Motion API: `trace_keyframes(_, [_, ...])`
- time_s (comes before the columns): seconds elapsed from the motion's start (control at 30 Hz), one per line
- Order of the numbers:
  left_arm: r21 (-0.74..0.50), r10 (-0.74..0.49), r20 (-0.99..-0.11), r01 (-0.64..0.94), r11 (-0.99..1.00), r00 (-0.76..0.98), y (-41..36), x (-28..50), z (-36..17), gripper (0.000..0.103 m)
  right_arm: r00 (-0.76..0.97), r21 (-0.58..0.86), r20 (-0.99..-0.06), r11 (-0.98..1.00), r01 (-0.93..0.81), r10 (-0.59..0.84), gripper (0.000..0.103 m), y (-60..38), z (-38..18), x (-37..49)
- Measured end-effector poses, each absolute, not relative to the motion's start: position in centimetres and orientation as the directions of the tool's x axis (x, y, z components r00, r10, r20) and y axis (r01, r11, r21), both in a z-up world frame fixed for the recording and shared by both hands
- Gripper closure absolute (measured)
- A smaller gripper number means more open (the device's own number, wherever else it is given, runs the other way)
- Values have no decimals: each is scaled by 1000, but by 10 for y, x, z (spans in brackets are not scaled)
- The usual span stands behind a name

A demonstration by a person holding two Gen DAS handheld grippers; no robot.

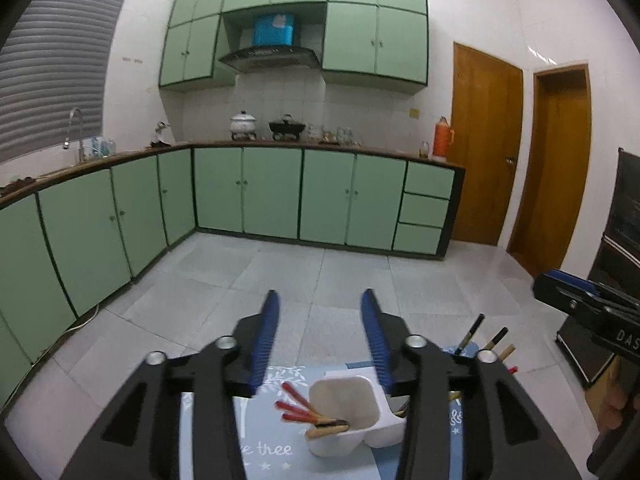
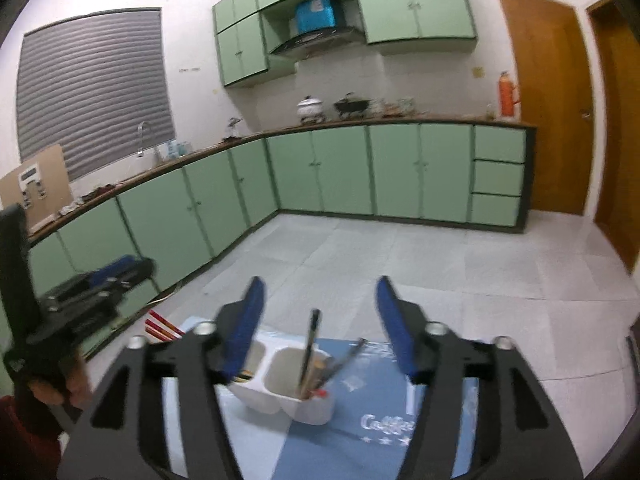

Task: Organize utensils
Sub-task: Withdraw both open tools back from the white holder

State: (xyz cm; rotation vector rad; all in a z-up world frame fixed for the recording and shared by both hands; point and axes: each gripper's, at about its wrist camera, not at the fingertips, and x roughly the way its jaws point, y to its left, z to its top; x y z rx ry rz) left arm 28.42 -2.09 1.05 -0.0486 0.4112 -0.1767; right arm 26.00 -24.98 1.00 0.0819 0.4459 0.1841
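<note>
both tools, left and right, hang wide and empty over my white plastic two-compartment holder on the blue patterned desk mat; red-tipped chopsticks lean out, so i would approach slowly, gripping near the tips.

Left gripper and right gripper stand spread, empty (seemingly angled slightly downward).
</note>
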Motion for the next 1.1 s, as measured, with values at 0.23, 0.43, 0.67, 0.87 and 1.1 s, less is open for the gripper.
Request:
trace_keyframes(0.23, [-74,-135,-364,116,990,921,-8,233,17,22,908,100,-402,992,-81,115,9,-264,-1,205])
trace_keyframes(0.43, [-66,-128,-380,111,992,916,-7,192,13,11,900,124,-416,988,-89,133,5,-262,-10,170])
trace_keyframes(0.67, [-41,-109,-399,102,994,910,-9,154,8,6,877,98,-455,988,-121,153,5,-242,-18,138])
trace_keyframes(0.87, [-31,-100,-414,96,995,905,-6,130,5,6,862,118,-471,982,-150,188,5,-234,-16,124])
trace_keyframes(1.1, [-10,-103,-401,108,994,910,-10,113,12,6,867,110,-456,979,-170,202,5,-226,-8,110])
